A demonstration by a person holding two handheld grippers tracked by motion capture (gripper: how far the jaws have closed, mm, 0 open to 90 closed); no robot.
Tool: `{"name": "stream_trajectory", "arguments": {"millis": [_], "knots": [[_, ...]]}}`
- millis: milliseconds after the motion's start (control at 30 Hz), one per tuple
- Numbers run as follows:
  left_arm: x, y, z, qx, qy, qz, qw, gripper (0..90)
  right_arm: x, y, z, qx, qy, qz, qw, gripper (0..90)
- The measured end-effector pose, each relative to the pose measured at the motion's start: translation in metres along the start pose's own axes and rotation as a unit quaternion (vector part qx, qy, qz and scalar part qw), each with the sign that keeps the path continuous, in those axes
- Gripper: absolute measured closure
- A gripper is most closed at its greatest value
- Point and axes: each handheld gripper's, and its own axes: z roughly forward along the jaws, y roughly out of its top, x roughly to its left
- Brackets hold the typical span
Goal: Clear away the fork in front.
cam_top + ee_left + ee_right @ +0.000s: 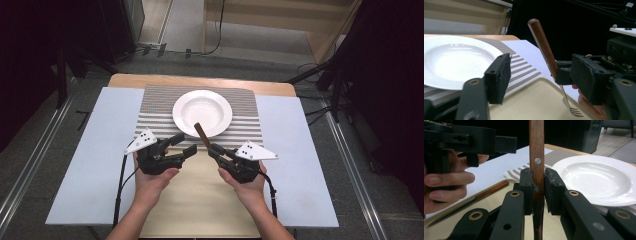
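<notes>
Right gripper [216,148] lower centre-right of high view, jaws clamped tight on fork [202,135] at the lower handle; wooden handle tilted up toward plate [202,113], its tip overlapping the plate's near rim in that view. Right gripper view: fork [536,152] handle dead centre, upright, pinched between both pads, rivet visible just above them. Left gripper view: fork [544,47] right of centre, handle leaning up-left, metal neck and tines hanging at bottom right above the tan board [536,100], right gripper [564,72] holding it just below the wood. Left gripper [184,144] lower centre-left of high view, jaws partly open, nothing between them, tips near the fork but apart from it. Left gripper [506,144] upper left in right gripper view, fingers [449,180] wrapped round its body. Knife [471,201] flat on board at lower left of right gripper view, wooden handle toward striped mat [559,157], blade tip toward left edge. Plate empty, on mat [245,125], upper centre of high view.
</notes>
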Motion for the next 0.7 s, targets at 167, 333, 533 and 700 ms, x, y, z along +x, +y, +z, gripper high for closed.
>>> {"name": "stream_trajectory", "arguments": {"millis": [167,333,533,700], "knots": [[0.001,-0.001,0.002,0.004,-0.004,-0.016,0.9999,37.6,0.009,0.001,0.002,-0.004,0.005,-0.015,0.9999,76.4],[0.001,-0.002,0.003,0.003,-0.019,-0.030,0.9994,44.4,0.016,0.000,0.005,0.001,0.005,-0.028,0.9996,76.4],[-0.002,-0.003,0.006,0.006,-0.024,-0.045,0.9987,49.9,0.023,-0.001,0.007,0.000,0.003,-0.037,0.9993,76.4],[0.000,-0.005,0.008,0.009,-0.028,-0.069,0.9972,55.7,0.028,-0.002,0.008,-0.002,-0.002,-0.049,0.9988,76.4]]}}
